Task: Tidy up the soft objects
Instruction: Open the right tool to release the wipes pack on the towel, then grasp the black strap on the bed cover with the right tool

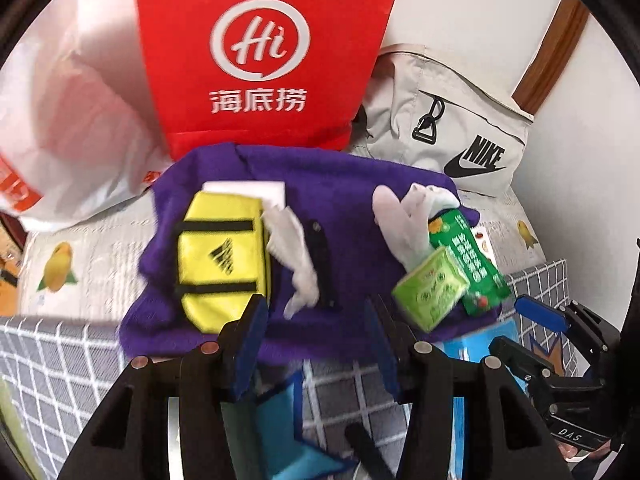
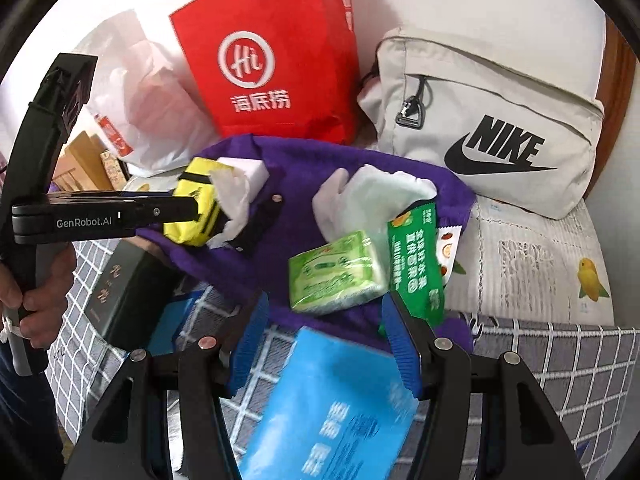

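A purple cloth (image 1: 352, 200) (image 2: 304, 184) lies spread on the bed with small items on it. A yellow pouch (image 1: 222, 256) (image 2: 196, 204) lies at its left, white gloves (image 1: 296, 256) (image 2: 368, 196) beside it and at the right. A light green tissue pack (image 1: 432, 288) (image 2: 340, 276) and a dark green snack packet (image 1: 476, 264) (image 2: 416, 260) lie at the right. My left gripper (image 1: 316, 336) is open, just in front of the cloth's near edge. My right gripper (image 2: 324, 340) is open, around the near edge below the tissue pack. The left gripper also shows in the right wrist view (image 2: 192, 208), its tip at the yellow pouch.
A red bag (image 1: 264, 52) (image 2: 276, 60), a white plastic bag (image 1: 80, 128) (image 2: 152, 112) and a grey Nike bag (image 1: 456, 120) (image 2: 488, 120) stand behind. A blue pack (image 2: 336, 408) (image 1: 476, 348) and a dark box (image 2: 124, 288) lie on the checked sheet (image 1: 60, 360) (image 2: 560, 368).
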Available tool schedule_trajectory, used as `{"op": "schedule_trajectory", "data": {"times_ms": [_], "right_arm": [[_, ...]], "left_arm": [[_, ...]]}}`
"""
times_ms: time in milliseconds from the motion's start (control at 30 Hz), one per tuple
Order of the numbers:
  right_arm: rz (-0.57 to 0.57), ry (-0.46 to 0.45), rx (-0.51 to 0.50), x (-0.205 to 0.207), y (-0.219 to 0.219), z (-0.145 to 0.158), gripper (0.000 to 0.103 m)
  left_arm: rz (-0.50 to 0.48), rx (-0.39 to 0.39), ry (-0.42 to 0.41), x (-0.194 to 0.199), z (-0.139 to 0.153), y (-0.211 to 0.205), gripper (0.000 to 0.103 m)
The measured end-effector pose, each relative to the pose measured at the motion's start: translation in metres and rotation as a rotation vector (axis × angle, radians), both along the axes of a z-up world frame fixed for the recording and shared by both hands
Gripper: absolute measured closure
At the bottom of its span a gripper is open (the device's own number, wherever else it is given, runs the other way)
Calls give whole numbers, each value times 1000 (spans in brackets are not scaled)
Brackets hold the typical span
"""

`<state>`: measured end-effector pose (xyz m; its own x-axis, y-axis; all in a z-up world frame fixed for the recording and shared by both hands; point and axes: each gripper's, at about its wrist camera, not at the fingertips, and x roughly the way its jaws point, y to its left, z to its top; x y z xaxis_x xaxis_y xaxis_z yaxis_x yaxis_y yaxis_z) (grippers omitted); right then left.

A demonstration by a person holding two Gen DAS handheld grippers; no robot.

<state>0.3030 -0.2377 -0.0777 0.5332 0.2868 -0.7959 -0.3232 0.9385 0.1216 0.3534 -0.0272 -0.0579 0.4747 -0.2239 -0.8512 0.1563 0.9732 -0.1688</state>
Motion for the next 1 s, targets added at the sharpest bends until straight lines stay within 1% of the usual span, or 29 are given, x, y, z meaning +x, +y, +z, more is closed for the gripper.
{"op": "schedule_trajectory", "data": {"times_ms": [233, 333, 400, 467, 533, 667, 700, 733, 867, 1000], "right_arm": [[46, -37, -9, -43, 16, 8, 44], [67, -38, 3, -59, 23, 6, 44], [80, -37, 3, -72, 29, 0, 45], [93, -22, -3, -82, 36, -8, 50], [117, -9, 5, -91, 43, -15, 59], [163, 15, -19, -109, 61, -27, 67], [174, 19, -20, -112, 65, -29, 71], [189, 27, -19, -115, 69, -31, 73], [202, 50, -27, -120, 82, -42, 73], [203, 87, -59, -121, 93, -54, 73]], "left_arm": [[48, 17, -25, -52, 11, 20, 55], [68, 24, -33, -75, 11, 27, 55], [85, 13, -27, -91, 8, 34, 55], [98, 10, -20, -105, 4, 40, 55], [109, 12, -18, -123, 0, 48, 55], [139, -6, -12, -149, -6, 64, 55], [146, -10, -11, -154, -7, 68, 55], [154, -12, -7, -158, -9, 71, 55], [159, -7, 0, -173, -12, 78, 55], [179, -40, -4, -182, -16, 89, 55]]}}
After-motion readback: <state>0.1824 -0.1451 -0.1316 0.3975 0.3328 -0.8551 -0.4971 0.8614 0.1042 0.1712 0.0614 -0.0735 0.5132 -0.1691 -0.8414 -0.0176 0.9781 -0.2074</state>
